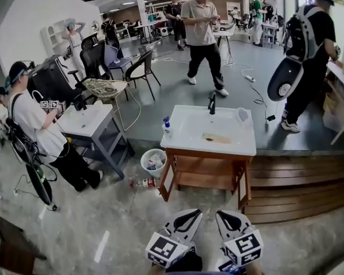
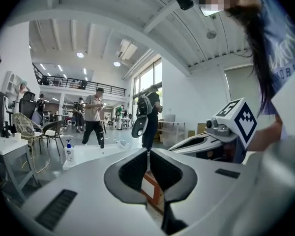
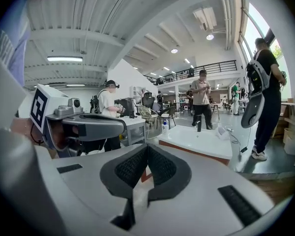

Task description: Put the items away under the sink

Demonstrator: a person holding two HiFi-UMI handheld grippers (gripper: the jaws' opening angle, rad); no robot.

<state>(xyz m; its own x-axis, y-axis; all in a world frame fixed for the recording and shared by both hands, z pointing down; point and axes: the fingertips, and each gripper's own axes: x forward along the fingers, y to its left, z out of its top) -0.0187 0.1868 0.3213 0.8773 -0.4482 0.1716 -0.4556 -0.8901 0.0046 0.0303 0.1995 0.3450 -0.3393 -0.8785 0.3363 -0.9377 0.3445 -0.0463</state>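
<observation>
— Left gripper [image 2: 148, 156] first: showing its jaws clenched, with nothing between them. Same for right gripper [image 3: 147, 149]: pinched together, carrying nothing.

— Seeing that too. Finding the items well ahead of both. Pump bottle [image 1: 166, 125] standing at the near left corner of the sink top [image 1: 241, 145], ahead and slightly left of the left gripper. Brown piece [image 1: 217, 137] lying in the basin, straight ahead of the right gripper. What looks like another bottle [image 1: 144, 183] lying on the floor, ahead and further to the left, beside the white basket [image 1: 154, 162].

— Worrying about what, then?

— Probably arriving at an item with jaws not opened, and so pushing instead of gripping. Knocking the upright pump bottle off that corner, because of standing so near the edge. Sending the floor bottle rolling away.

— And the shelf [image 1: 203, 180] under the sink?

— Sitting low, ahead and below both grippers, between wooden legs. Possibly striking a leg or the upper rail while sliding something in. Also bumping one gripper against the other, with both held just beside each other.
</observation>
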